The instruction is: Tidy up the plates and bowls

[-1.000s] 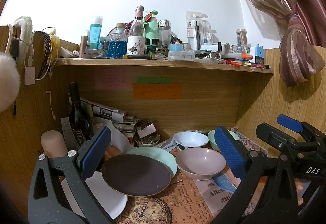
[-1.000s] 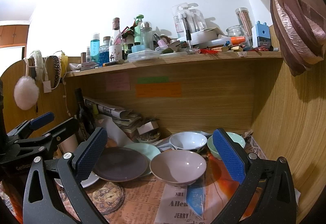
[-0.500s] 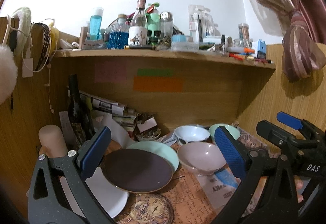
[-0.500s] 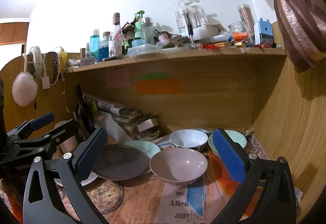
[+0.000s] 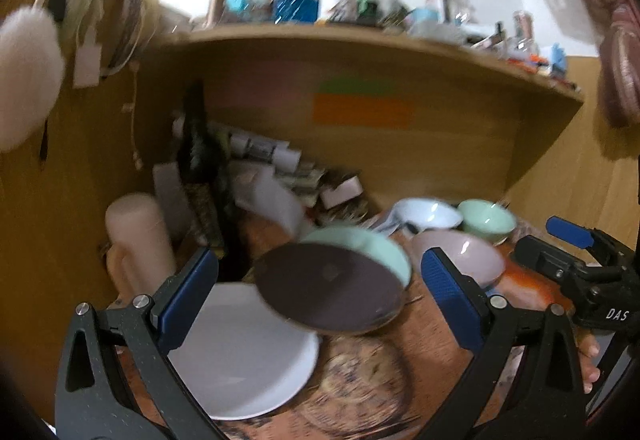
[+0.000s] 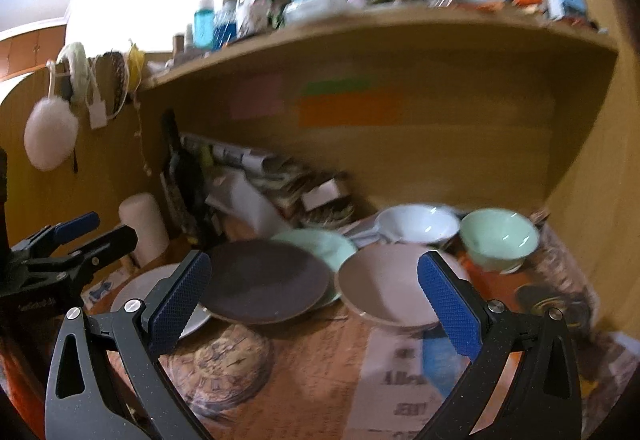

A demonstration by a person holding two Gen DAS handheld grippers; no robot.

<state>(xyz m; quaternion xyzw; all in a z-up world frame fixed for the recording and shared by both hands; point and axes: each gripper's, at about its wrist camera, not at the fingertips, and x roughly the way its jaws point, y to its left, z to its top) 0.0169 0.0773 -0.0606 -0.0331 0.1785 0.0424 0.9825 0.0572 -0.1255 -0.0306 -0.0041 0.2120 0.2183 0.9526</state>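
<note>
On the newspaper-covered desk a dark brown plate (image 5: 328, 288) overlaps a mint plate (image 5: 372, 246) and a white plate (image 5: 240, 352). A pink bowl (image 6: 384, 288), a white bowl (image 6: 418, 224) and a mint bowl (image 6: 498, 238) sit to the right. My left gripper (image 5: 316, 300) hangs open above the brown and white plates, holding nothing. Open as well, my right gripper (image 6: 314, 304) hovers over the brown plate and pink bowl; its body shows in the left wrist view (image 5: 580, 280). Both views are motion-blurred.
A dark bottle (image 6: 180, 176), a beige cylinder (image 6: 144, 228), rolled papers and small boxes crowd the back left under a shelf (image 6: 360, 24) loaded with bottles. A wooden wall (image 6: 600, 180) closes the right side. A clock-print coaster (image 6: 224, 368) lies in front.
Both grippers have tilted downward and moved in toward the dishes, which now look larger and lower in view. The dishes have not moved.
</note>
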